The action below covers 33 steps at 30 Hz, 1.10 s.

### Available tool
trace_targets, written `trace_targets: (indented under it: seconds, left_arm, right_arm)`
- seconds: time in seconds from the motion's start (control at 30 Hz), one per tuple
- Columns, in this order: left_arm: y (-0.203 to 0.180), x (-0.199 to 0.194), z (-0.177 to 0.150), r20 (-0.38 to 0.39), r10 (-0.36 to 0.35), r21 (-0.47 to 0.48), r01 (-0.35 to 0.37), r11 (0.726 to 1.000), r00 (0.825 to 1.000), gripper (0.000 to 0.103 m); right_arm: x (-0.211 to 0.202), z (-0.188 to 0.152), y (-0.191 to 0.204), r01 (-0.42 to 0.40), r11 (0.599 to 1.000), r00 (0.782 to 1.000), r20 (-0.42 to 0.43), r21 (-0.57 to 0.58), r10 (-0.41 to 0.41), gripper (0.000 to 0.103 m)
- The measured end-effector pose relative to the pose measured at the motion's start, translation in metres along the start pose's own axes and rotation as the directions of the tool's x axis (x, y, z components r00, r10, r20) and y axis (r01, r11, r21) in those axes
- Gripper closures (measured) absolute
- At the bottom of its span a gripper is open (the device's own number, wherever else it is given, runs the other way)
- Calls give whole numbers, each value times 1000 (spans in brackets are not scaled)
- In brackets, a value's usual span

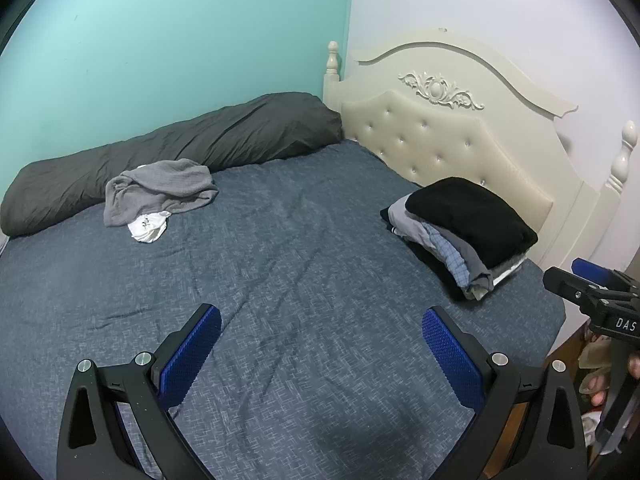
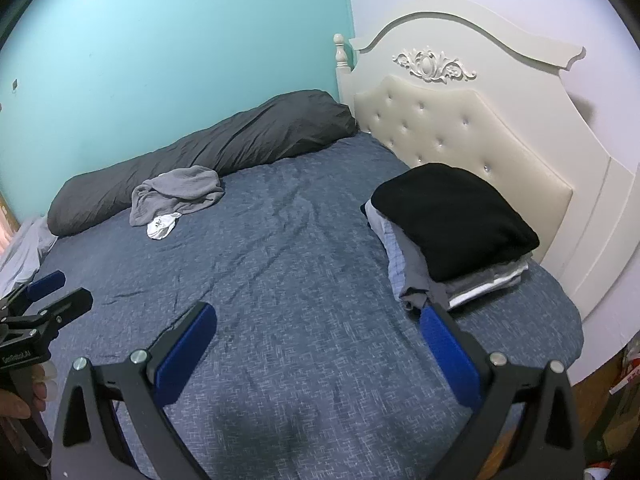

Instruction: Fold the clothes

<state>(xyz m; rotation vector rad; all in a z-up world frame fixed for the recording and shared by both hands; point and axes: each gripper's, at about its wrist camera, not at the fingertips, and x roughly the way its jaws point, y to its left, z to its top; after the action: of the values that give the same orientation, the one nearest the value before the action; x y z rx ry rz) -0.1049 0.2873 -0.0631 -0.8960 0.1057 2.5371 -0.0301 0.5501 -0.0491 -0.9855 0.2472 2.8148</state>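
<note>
A crumpled grey garment [image 1: 160, 190] [image 2: 178, 194] lies at the far left of the bed, with a small white piece of clothing [image 1: 148, 229] [image 2: 162, 226] poking out beneath it. A stack of folded clothes [image 1: 464, 232] [image 2: 452, 232], topped by a black item, rests near the headboard. My left gripper [image 1: 322, 320] hovers open over the bare blue sheet, holding nothing. My right gripper [image 2: 316, 320] is open too, empty, its right finger close to the folded stack's front edge. Each gripper shows at the edge of the other's view.
A long dark grey pillow [image 1: 172, 152] [image 2: 208, 148] runs along the teal wall. The cream tufted headboard [image 1: 460, 148] [image 2: 472, 136] stands at the right. The blue bedsheet [image 1: 300, 248] spreads wide between the clothes. Floor clutter shows beyond the bed's right edge [image 1: 596, 364].
</note>
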Motion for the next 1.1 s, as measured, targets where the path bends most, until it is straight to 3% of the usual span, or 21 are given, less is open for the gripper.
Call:
trace_targets:
  seconds: [1.1]
  left_arm:
    - [-2, 3, 0, -7, -2, 2, 2, 1000, 1000, 0]
  right_arm:
    - [2, -1, -2, 2, 1000, 1000, -3, 3, -2, 0]
